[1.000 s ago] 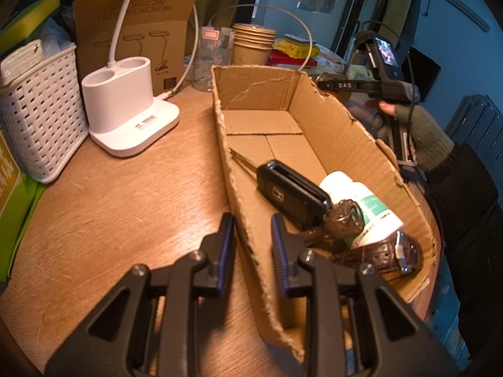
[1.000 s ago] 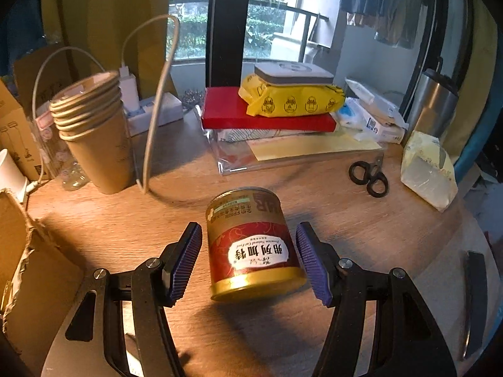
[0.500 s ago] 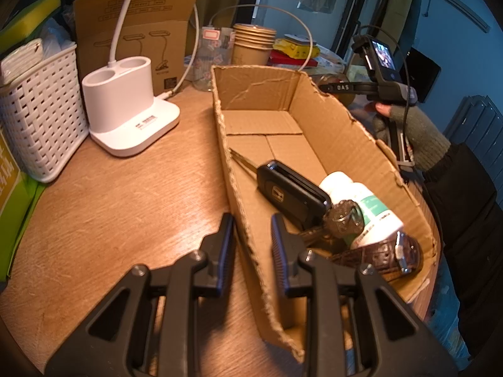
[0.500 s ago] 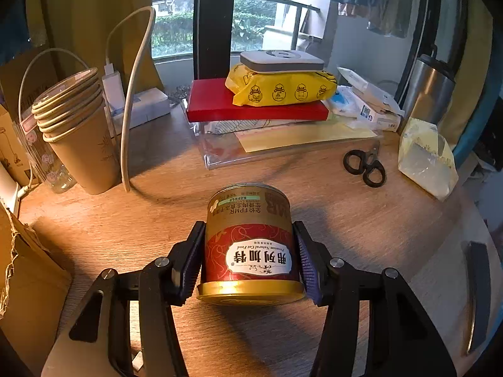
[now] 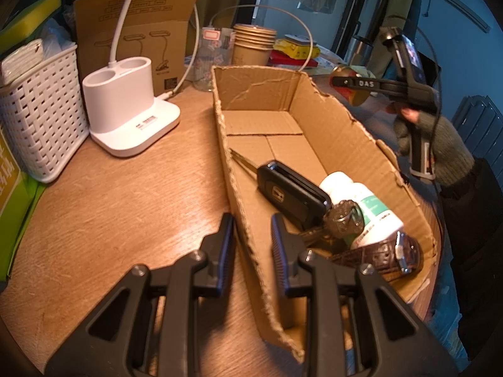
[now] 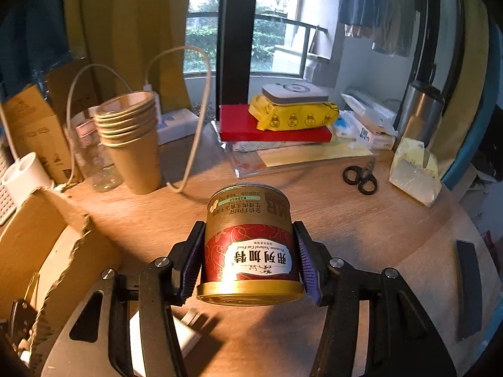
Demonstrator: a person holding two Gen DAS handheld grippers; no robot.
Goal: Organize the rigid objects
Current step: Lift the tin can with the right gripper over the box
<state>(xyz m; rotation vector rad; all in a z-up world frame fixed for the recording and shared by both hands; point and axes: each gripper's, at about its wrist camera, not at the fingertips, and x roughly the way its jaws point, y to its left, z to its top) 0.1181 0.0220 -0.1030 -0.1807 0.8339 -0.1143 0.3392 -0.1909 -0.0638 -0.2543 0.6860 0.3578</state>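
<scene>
Right tongs [image 6: 248, 267]: pinching the cat food can [image 6: 248, 245], one pad flat on each side, label upside down, gold rim nearest the camera.
Cat food can: lifted clear of the table [image 6: 361, 229], shadow below it; in the left wrist view, seen small beyond the far right wall of the cardboard box [image 5: 361, 132].
Left tongs [image 5: 251, 245]: pressed close on the box's near left wall, one finger outside, one inside.
Cardboard box: open-topped, torn edges, lying long on the table.
Inside the box: black car key [image 5: 292, 191] with ring and fob, white bottle with green label [image 5: 364, 207] on its side, dark leather watch strap [image 5: 380, 254] in the near corner.
Right hand [image 5: 418, 132]: gloved, gripping the handle beyond the box.
Around the table: stacked paper cups [image 6: 132, 138], black scissors [image 6: 361, 176], white lamp base [image 5: 129, 116], white woven basket [image 5: 37, 110].
</scene>
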